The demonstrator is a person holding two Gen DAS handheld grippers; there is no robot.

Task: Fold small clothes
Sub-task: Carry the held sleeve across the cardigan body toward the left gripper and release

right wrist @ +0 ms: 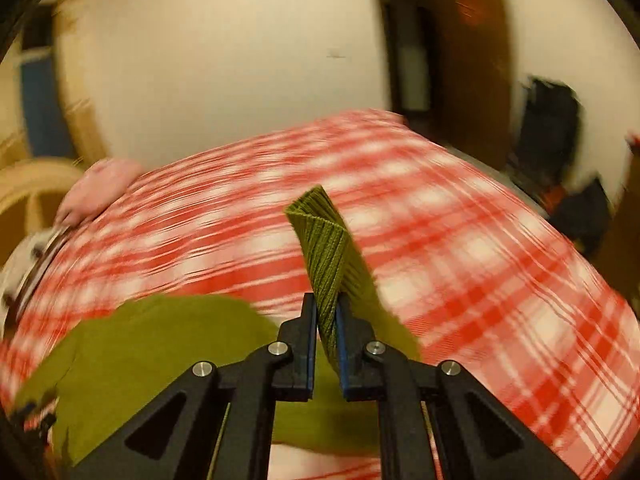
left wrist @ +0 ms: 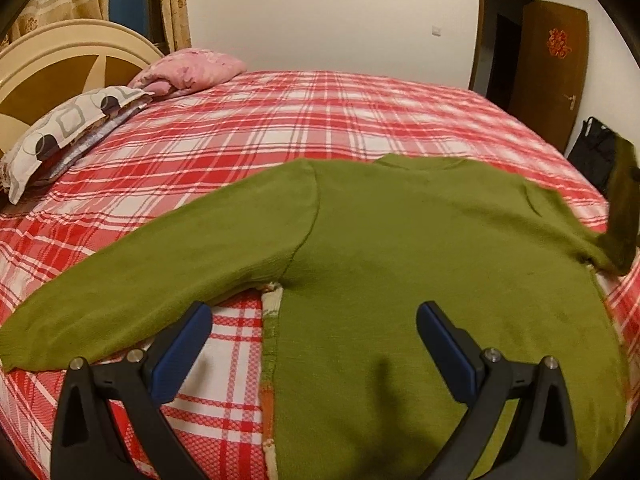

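Note:
A small olive-green sweater (left wrist: 400,248) lies flat on the red and white plaid bed (left wrist: 280,120), its left sleeve (left wrist: 140,280) stretched out to the left. My left gripper (left wrist: 314,316) is open and empty, hovering over the sweater's left side edge. My right gripper (right wrist: 326,308) is shut on the ribbed cuff (right wrist: 328,248) of the right sleeve and holds it lifted off the bed. In the left wrist view the lifted right sleeve (left wrist: 622,208) rises at the far right. The right wrist view is blurred by motion.
Two pillows, one grey patterned (left wrist: 68,128) and one pink (left wrist: 192,68), lie by the cream headboard (left wrist: 52,64) at the far left. A brown door (left wrist: 548,68) and a black bag (left wrist: 596,152) stand beyond the bed's right side.

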